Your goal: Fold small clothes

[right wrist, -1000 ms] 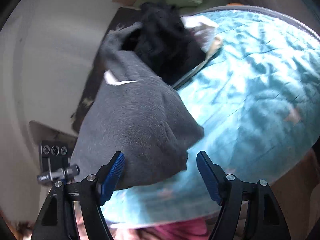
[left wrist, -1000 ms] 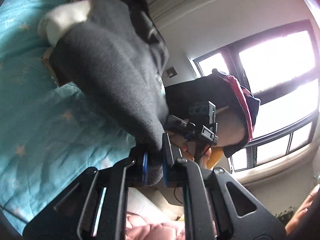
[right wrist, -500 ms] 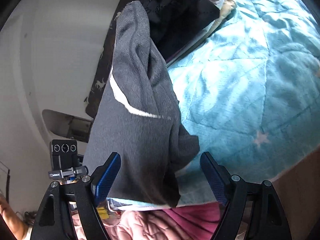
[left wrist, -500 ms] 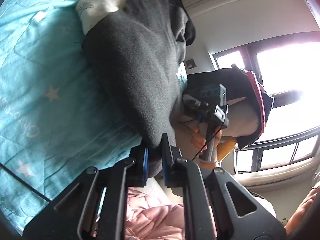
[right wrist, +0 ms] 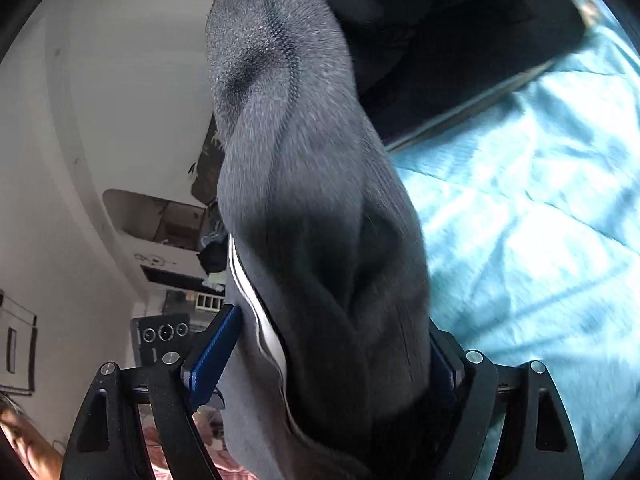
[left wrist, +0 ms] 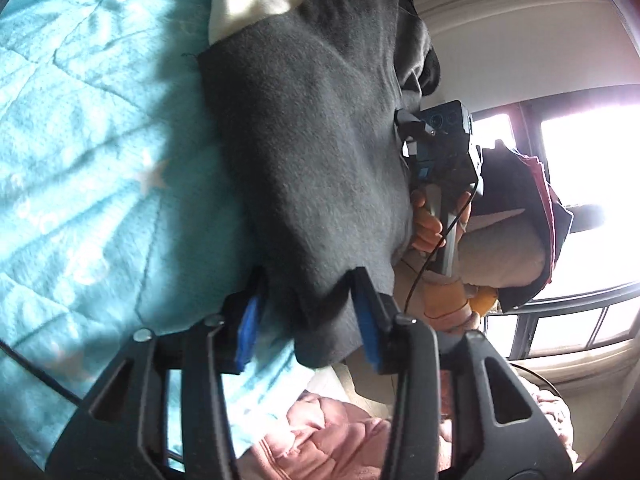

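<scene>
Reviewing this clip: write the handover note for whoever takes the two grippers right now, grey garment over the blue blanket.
Left gripper: open; its jaws have just been opening, and the hem of the grey garment hangs loose between them.
Right gripper: open wide, with the same garment bunched between its fingers; it is hard to tell whether the pads touch it.
Garment: draped over the teal star blanket, its far end by a pile of dark clothes.
Done: garment brought down and released.
Left: lay it flat, make the folds; no finished fold visible.

This is a home bedroom. A fluffy turquoise star-patterned bedspread [left wrist: 80, 168] covers a bed beside a dark-framed window [left wrist: 560, 320] and white walls.
</scene>
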`<action>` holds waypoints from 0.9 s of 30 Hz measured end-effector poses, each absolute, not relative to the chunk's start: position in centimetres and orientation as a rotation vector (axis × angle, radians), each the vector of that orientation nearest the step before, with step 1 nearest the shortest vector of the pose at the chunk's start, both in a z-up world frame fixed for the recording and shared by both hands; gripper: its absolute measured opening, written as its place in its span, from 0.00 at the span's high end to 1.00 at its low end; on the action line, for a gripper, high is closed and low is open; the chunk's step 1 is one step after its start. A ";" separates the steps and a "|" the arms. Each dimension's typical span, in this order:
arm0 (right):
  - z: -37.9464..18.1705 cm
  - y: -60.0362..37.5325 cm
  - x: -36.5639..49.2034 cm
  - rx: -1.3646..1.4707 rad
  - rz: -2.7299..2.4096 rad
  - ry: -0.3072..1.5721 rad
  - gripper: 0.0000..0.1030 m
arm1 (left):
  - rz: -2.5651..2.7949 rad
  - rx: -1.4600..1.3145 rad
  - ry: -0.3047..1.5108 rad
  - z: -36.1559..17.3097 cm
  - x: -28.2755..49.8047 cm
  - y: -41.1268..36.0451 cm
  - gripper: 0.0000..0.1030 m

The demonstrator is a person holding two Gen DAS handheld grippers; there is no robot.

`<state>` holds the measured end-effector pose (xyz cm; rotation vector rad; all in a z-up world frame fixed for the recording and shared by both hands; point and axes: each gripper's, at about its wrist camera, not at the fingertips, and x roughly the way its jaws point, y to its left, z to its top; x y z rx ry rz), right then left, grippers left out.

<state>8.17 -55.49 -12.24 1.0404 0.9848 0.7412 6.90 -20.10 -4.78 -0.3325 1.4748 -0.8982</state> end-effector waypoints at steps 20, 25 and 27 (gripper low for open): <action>-0.1 -53.5 9.0 0.858 0.694 0.733 0.88 | -1.098 -0.367 1.162 7.5 9.7 -22.4 0.88; 6.1 -55.4 8.5 0.864 0.689 0.610 0.88 | -1.146 -0.290 1.021 15.5 10.9 -25.0 0.88; 9.1 -56.9 8.8 0.826 0.666 0.560 0.88 | -1.164 -0.258 0.986 18.1 11.8 -26.4 0.88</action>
